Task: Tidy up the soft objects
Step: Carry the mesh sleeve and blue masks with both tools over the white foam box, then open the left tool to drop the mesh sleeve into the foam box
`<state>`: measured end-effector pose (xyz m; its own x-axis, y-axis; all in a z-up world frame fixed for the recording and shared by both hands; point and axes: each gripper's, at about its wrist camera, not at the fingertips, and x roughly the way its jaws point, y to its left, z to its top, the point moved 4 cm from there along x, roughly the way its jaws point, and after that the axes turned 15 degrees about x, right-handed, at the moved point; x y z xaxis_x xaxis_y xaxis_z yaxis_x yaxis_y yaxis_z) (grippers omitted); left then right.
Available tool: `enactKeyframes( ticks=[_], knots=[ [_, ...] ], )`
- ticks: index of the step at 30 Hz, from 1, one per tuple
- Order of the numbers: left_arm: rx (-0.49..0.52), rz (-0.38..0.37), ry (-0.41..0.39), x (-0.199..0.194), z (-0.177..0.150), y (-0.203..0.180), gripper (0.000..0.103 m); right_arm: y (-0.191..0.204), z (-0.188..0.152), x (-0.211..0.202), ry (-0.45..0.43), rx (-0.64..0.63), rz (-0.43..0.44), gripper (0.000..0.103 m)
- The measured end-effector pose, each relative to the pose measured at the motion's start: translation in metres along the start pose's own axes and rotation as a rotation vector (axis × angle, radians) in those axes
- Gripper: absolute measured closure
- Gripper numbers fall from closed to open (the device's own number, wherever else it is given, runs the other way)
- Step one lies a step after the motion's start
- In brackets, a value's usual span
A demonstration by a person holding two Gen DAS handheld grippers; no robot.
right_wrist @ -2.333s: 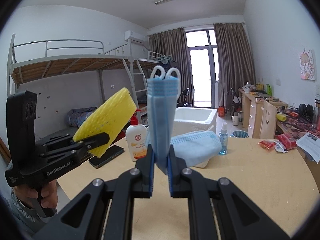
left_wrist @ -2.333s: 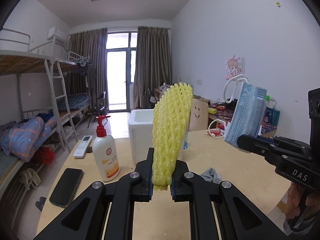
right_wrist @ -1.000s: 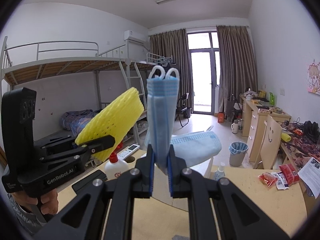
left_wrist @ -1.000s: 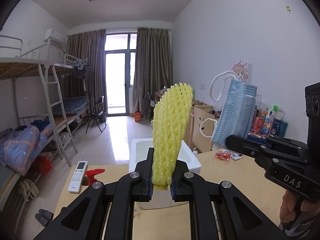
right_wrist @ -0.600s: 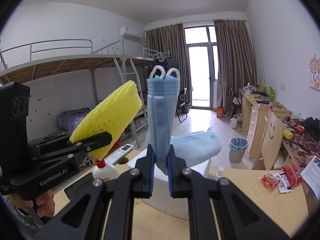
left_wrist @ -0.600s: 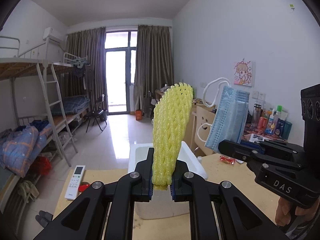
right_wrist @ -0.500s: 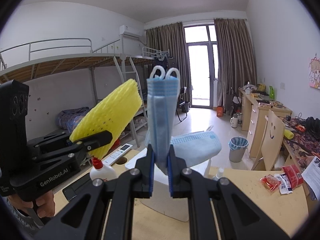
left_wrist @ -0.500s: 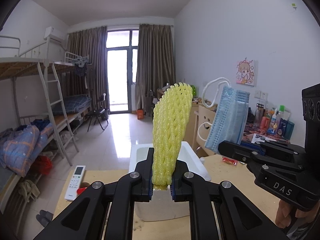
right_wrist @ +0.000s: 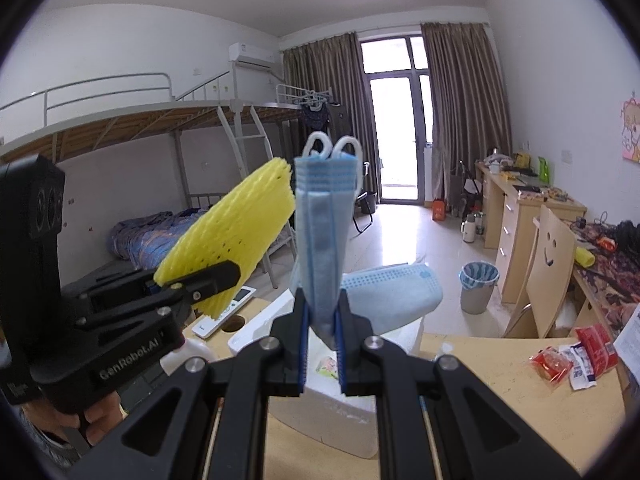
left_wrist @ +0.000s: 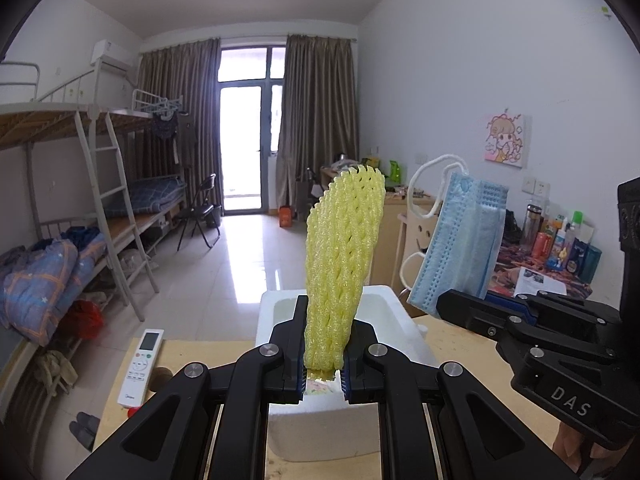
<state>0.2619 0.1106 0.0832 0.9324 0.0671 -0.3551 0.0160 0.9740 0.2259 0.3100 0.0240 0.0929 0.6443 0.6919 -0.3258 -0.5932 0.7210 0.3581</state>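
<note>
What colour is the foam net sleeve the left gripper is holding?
Yellow: the foam net sleeve in the left gripper shows best in the left wrist view.

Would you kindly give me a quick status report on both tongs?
Left tongs shut on yellow foam net. Right tongs shut on blue face masks. Both held above white foam box. Nothing in the way.
</note>
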Motion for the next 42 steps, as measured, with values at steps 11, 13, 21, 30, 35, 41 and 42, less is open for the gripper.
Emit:
enactKeyframes(
  ticks=[11,13,21,30,35,41,42],
  knots=[
    [-0.004,0.014,0.035,0.034,-0.001,0.001,0.090,-0.004,0.003,0.023,0.011,-0.001,-0.044,0.088],
    [0.001,0.009,0.034,0.040,-0.003,0.002,0.090,-0.006,0.002,0.028,0.024,0.000,-0.045,0.088],
    [-0.015,0.000,0.083,0.061,-0.012,0.009,0.090,-0.008,-0.002,0.038,0.060,0.011,-0.050,0.088],
    [-0.015,-0.027,0.087,0.067,-0.012,0.001,0.090,-0.012,0.005,0.032,0.047,0.031,-0.073,0.089],
    [-0.006,-0.077,0.099,0.074,-0.013,-0.006,0.090,-0.019,0.009,0.026,0.032,0.051,-0.104,0.089],
    [0.002,-0.108,0.123,0.083,-0.016,-0.012,0.090,-0.023,0.012,0.022,0.019,0.061,-0.117,0.089],
    [0.002,-0.109,0.125,0.083,-0.016,-0.011,0.090,-0.023,0.012,0.022,0.017,0.062,-0.118,0.089]
  ],
)
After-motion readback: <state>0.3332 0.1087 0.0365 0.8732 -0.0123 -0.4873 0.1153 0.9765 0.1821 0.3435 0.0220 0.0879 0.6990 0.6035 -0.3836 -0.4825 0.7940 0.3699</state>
